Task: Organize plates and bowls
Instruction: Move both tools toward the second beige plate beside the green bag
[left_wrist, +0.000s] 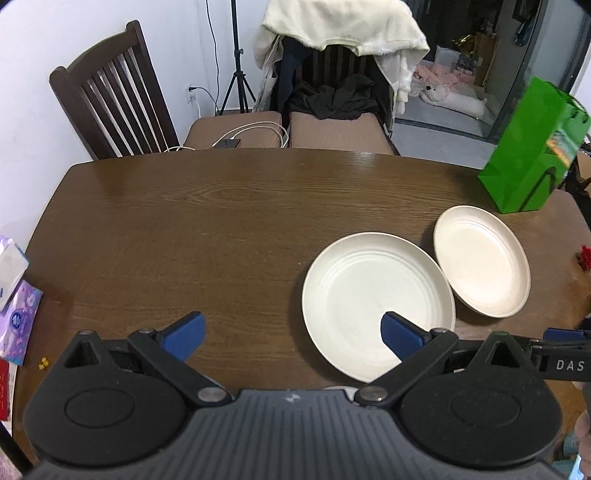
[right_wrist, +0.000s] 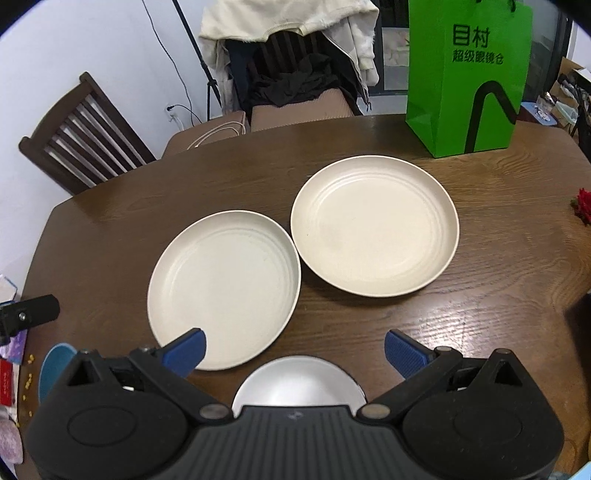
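Dark wood-grain worktop (right_wrist: 498, 295) carries 2 cream plates (right_wrist: 225, 288) (right_wrist: 375, 225) side by side, rims about touching, and a silver bowl (right_wrist: 299, 384) at the near edge. Green paper bag (right_wrist: 467, 77) stands behind them. Left tool (left_wrist: 293, 336) and right tool (right_wrist: 293, 349) both hang wide open, holding nothing. 2 chairs (left_wrist: 110, 96) sit beyond, 1 draped in clothes.

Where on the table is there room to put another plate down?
The biggest bare patch is the left half of the table, between the near plate and the tissue packs. There is also a strip behind the plates, toward the chairs. The right side is crowded: the far plate, green bag and a bowl by the near edge.
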